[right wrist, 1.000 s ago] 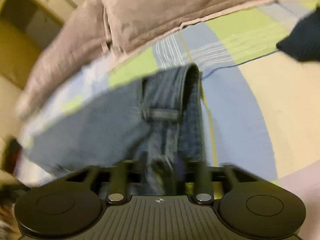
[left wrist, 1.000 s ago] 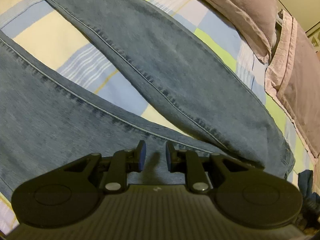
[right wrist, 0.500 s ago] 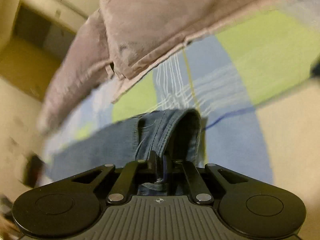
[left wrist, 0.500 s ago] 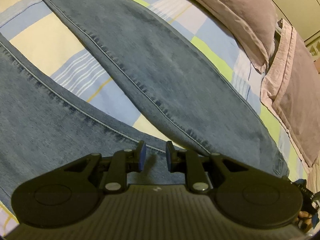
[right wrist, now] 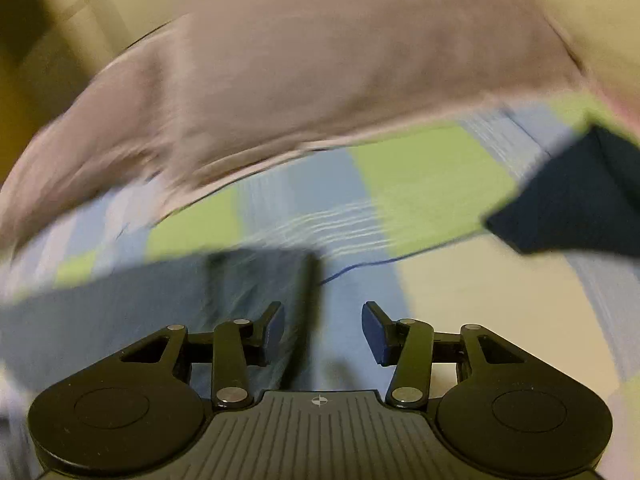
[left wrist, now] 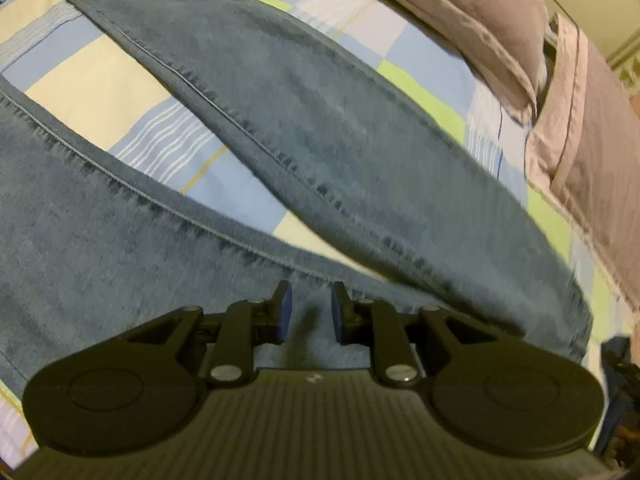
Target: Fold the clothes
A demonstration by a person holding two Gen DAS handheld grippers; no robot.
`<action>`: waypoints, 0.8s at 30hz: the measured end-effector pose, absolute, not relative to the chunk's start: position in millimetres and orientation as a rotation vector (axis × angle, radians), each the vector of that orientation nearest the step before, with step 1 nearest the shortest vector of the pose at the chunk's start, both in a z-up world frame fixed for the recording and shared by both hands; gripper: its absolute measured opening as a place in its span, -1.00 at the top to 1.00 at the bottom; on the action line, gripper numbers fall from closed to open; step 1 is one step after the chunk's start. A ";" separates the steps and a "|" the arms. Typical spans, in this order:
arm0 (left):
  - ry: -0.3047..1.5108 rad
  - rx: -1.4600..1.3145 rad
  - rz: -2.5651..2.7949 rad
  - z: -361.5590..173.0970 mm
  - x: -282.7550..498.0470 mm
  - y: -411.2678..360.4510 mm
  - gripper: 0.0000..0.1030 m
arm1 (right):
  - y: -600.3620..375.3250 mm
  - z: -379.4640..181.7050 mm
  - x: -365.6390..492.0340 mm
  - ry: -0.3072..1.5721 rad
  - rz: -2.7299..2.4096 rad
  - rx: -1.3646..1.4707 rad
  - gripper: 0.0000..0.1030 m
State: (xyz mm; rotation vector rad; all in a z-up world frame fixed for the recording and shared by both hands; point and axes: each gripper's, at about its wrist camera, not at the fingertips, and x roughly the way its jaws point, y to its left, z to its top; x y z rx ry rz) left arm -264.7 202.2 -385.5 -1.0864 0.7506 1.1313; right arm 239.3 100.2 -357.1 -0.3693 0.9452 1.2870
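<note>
Our jeans [left wrist: 304, 152] lie spread on the bed [left wrist: 100, 80], legs apart, waistband near the pillows [left wrist: 460, 8]. Our left tool [left wrist: 310, 312] hovers over the denim with a narrow gap and nothing pinched; our right tool [right wrist: 322, 328] has just been opening, spread and empty above the waistband edge [right wrist: 280, 280]. To fold well, we should pinch both layers at the waistband and carry one leg squarely over the other.

Blue jeans [left wrist: 320, 152] lie spread on a checked bedsheet [left wrist: 100, 92], 2 legs apart; the left gripper [left wrist: 310, 312] hovers over denim, jaws slightly parted, empty. Mauve pillows [left wrist: 472, 12] sit beyond.
</note>
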 end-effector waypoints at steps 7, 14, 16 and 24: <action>0.930 -0.819 1.052 -399.1 -244.7 181.6 0.68 | 58.0 -395.6 116.7 0.730 1.432 -0.834 0.08; 0.948 -0.752 1.146 -391.7 -324.7 173.6 0.68 | 19.8 -366.6 125.8 0.862 1.207 -0.757 0.08; 0.936 -0.743 1.155 -389.7 -342.7 169.7 0.68 | 21.0 -348.7 97.8 0.768 1.252 -0.751 0.08; 0.999 -0.707 1.120 -398.0 -419.4 143.7 0.60 | -17.3 -388.9 35.3 0.858 1.161 -0.794 0.08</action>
